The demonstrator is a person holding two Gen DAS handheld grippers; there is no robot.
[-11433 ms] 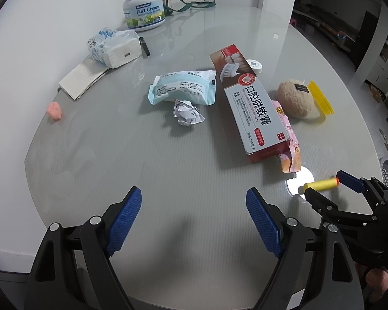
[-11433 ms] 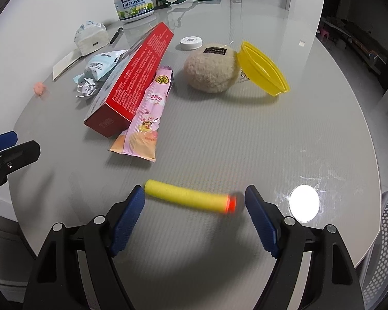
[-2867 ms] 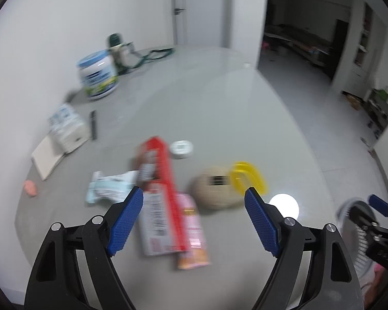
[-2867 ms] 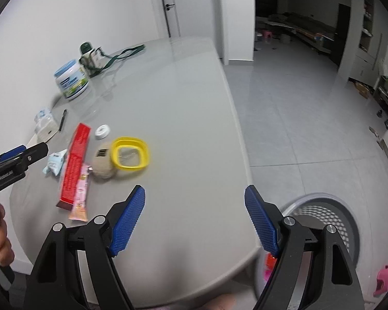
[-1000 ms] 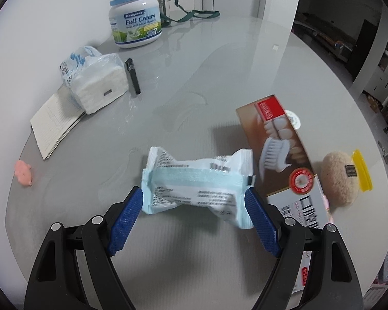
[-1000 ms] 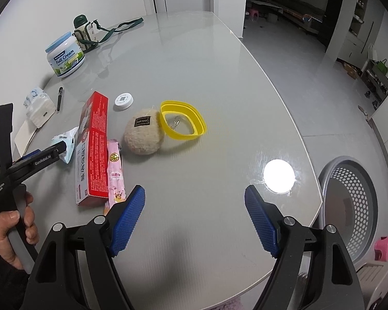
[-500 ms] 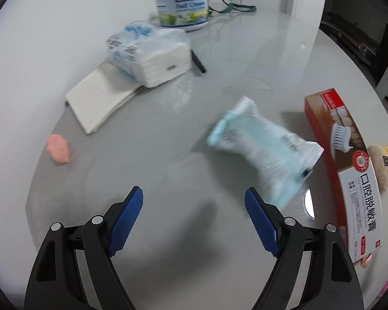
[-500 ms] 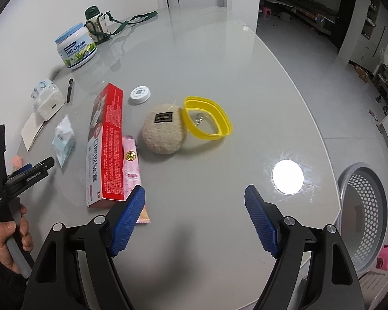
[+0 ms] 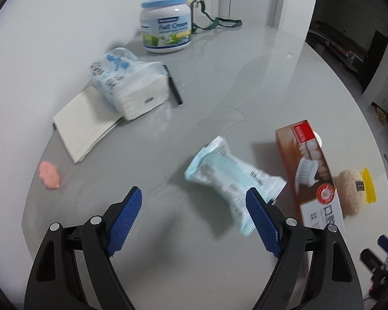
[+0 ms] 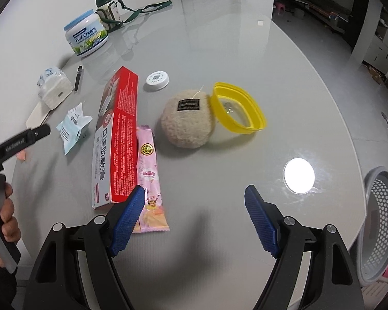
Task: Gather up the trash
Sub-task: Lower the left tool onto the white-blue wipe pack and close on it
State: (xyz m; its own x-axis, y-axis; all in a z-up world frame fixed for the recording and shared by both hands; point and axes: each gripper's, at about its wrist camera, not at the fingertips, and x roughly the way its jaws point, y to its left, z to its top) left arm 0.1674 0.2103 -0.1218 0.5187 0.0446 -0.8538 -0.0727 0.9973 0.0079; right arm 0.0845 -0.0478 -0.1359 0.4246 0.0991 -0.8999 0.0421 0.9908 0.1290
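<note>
Left claw (image 9: 194,213) spread, empty; blue wrapper (image 9: 234,179) lies ahead-right, touching right fingertip, long axis slanted across the gap. Right claw (image 10: 195,213) spread, farther off.

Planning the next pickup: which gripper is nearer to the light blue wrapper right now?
Left. The left gripper hovers open just short of the light blue wrapper, whose end lies by its right finger. The right gripper is open farther off, beyond the red box.
</note>
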